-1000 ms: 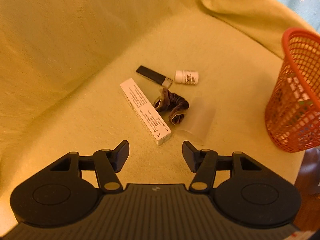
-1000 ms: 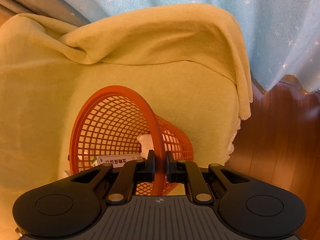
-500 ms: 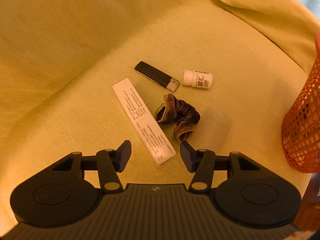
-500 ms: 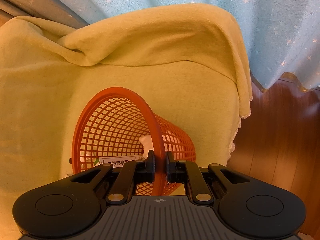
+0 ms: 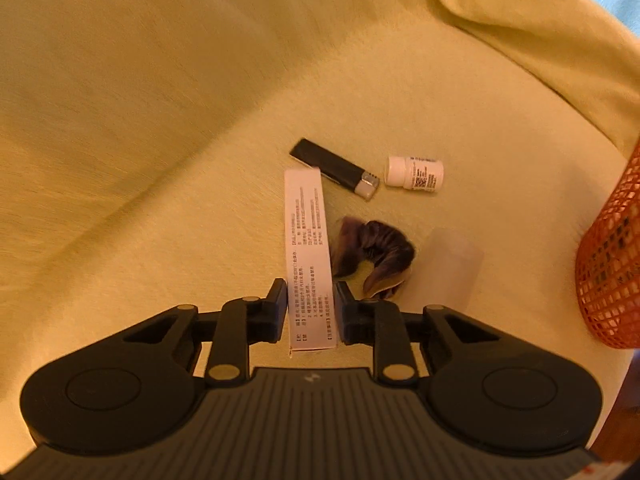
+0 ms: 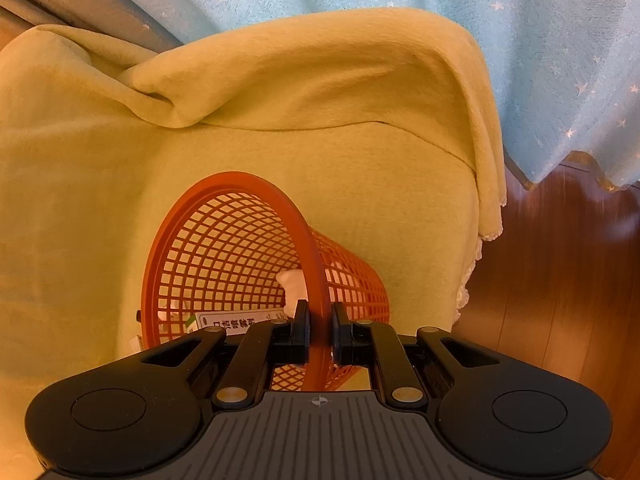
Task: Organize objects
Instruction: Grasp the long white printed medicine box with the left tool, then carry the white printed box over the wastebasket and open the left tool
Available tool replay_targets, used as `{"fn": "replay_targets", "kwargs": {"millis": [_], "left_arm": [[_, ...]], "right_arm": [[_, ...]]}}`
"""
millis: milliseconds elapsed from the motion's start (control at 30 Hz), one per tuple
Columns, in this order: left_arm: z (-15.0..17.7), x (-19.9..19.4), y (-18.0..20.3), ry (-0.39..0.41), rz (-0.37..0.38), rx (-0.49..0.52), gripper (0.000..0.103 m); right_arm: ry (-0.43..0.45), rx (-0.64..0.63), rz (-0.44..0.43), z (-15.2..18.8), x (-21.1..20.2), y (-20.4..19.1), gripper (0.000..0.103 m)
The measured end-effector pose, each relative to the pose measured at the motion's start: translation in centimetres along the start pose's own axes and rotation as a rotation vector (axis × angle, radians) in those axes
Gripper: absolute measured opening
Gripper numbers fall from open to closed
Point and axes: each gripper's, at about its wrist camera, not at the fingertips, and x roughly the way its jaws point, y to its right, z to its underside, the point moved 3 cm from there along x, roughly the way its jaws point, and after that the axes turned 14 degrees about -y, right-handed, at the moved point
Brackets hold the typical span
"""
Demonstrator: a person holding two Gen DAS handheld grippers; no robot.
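1. Left wrist view: the left gripper [image 5: 311, 308] has its jaws drawn in against both long sides of the white box [image 5: 308, 256], near its closer end. The box lies flat on the yellow blanket [image 5: 160, 120], so it looks pinched but not lifted.
2. Gripping the narrow width suits a long, stiff carton; it should lift without bending.
3. Beside the box lie a dark scrunchie [image 5: 374, 254], a black lighter [image 5: 334, 168], a small white bottle [image 5: 414, 173] and a clear plastic piece [image 5: 454, 256], all waiting on the blanket.
4. Right wrist view: the right gripper [image 6: 320, 330] is clamped on the rim of the orange basket [image 6: 224, 248], tilting its mouth towards the loose things, probably so they drop in easily.
5. A labelled carton [image 6: 232, 322] and something white [image 6: 294, 286] already sit inside.
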Motion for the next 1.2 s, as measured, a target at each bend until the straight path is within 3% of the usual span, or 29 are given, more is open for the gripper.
{"fn": "replay_targets", "kwargs": {"millis": [200,233,333,400,467,633,833,1067,1133,1200], "left_arm": [[1.3,-5.0,-0.9,0.073,0.022,0.006,0.018],[1.5,-6.0,-1.0,0.089,0.033,0.006,0.000],[1.9,-8.4,-0.9,0.113,0.056,0.008,0.000],[2.3,-8.6,-0.6,0.098,0.033,0.016,0.000],[2.9,-8.1,-0.6,0.065,0.049,-0.005,0.005],[5.9,-5.8,0.1,-0.007,0.052,-0.024,0.040],[7.3,-1.2,0.8,-0.101,0.033,-0.082,0.051],[5.6,3.0,1.0,-0.147,0.014,-0.151,0.055],[5.4,3.7,0.8,-0.154,0.017,-0.145,0.035],[5.3,3.8,0.8,-0.144,0.008,-0.138,0.033]], "right_arm": [[0.010,-0.002,-0.020,0.2,-0.1,0.1,0.007],[0.012,-0.005,-0.022,0.2,-0.1,0.0,0.007],[0.013,-0.014,-0.024,0.2,0.0,-0.1,0.007],[0.008,-0.025,-0.020,0.2,0.0,0.0,0.007],[0.000,-0.023,-0.031,0.4,0.0,0.3,0.007],[-0.005,-0.016,-0.043,0.8,0.1,1.4,0.007],[-0.008,-0.027,-0.047,1.2,0.0,1.7,0.007],[-0.013,-0.044,-0.036,1.4,0.1,1.5,0.007],[-0.013,-0.043,-0.034,1.5,0.1,1.6,0.007],[-0.014,-0.039,-0.034,1.6,0.1,1.7,0.007]]}}
